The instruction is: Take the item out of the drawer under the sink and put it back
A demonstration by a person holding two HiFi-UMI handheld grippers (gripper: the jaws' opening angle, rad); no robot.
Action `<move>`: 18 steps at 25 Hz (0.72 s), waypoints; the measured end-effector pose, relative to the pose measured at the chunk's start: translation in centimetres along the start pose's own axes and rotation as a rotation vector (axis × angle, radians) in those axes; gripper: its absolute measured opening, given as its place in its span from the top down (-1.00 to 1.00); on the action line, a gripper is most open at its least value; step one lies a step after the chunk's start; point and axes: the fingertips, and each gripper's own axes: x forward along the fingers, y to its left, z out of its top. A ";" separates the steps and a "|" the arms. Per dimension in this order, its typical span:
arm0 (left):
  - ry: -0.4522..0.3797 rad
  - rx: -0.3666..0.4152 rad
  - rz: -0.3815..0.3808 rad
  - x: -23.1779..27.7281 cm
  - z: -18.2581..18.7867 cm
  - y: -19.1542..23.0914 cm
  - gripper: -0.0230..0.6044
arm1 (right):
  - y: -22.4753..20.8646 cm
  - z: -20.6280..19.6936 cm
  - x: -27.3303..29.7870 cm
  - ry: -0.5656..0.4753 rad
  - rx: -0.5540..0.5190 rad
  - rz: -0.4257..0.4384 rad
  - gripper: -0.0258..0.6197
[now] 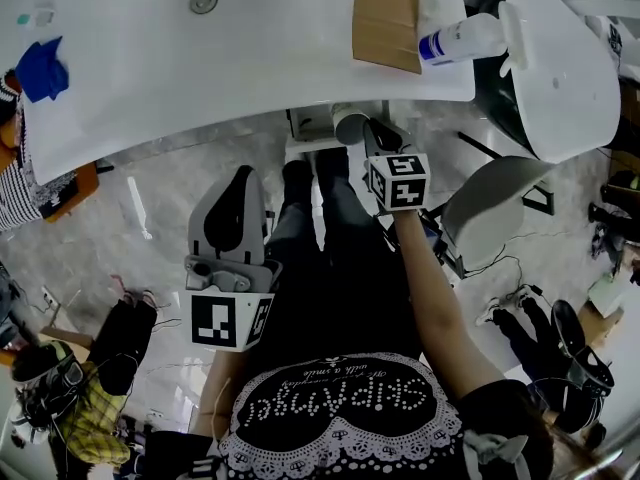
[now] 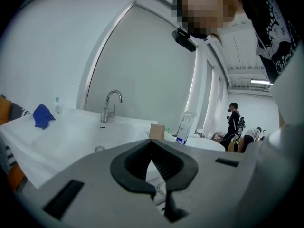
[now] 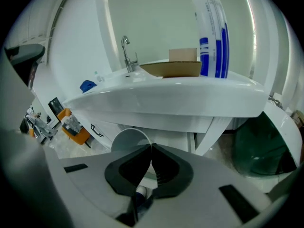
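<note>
I stand at a white sink (image 1: 250, 68) with a faucet (image 2: 111, 104). The white cabinet under it shows a black drawer handle (image 3: 97, 130). My right gripper (image 1: 352, 130) reaches down just below the sink's front edge. Its jaws (image 3: 152, 146) are shut tip to tip. A pale round thing (image 3: 129, 139) lies right beyond them; whether they touch it I cannot tell. My left gripper (image 1: 243, 173) hangs lower left over the floor, away from the cabinet. It (image 2: 152, 141) is shut with nothing in it. The drawer's inside is hidden.
On the sink top are a blue cloth (image 1: 42, 68), a cardboard box (image 1: 385, 13) and a white bottle with a blue label (image 1: 460, 40). A white curved shell (image 1: 560, 58) stands right of the sink. Bags (image 1: 90, 408) and cables (image 1: 525, 313) litter the marble floor.
</note>
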 end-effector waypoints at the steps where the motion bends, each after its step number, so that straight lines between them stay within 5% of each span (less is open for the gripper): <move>1: 0.001 -0.003 -0.001 0.2 -0.1 -0.2 0.91 | -0.1 -0.1 0.4 0.009 -0.003 0.000 0.84; 18: 0.023 -0.034 0.019 1.2 -1.1 -0.5 0.91 | -1.0 -2.5 6.2 0.183 -0.035 -0.010 0.84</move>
